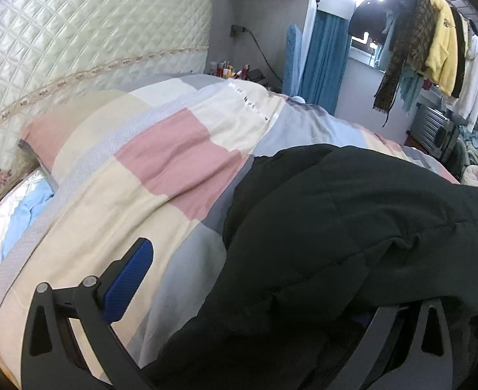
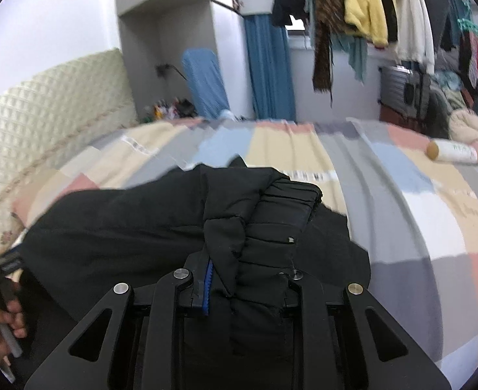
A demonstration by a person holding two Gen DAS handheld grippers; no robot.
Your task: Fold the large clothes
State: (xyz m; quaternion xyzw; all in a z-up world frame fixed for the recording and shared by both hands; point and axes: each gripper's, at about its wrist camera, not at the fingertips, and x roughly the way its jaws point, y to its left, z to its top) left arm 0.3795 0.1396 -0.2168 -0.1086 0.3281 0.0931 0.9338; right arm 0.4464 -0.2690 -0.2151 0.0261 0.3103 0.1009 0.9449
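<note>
A large black padded jacket (image 1: 352, 227) lies bunched on a bed with a patchwork quilt (image 1: 161, 162). In the left wrist view my left gripper (image 1: 245, 292) is open: its left finger with the blue pad (image 1: 128, 279) stands free over the quilt, and the jacket drapes over the right finger. In the right wrist view my right gripper (image 2: 242, 279) is shut on a fold of the black jacket (image 2: 271, 221) near a ribbed cuff, held above the quilt (image 2: 401, 201). The left hand and gripper (image 2: 1, 286) show at the left edge.
A quilted cream headboard (image 1: 76, 39) and a pillow (image 1: 60, 130) are at the left. A cream bottle (image 2: 453, 152) lies on the quilt at the far right. Hanging clothes (image 1: 440, 42), a blue curtain (image 2: 268, 65), a nightstand with small items (image 1: 235, 71) and suitcases stand beyond the bed.
</note>
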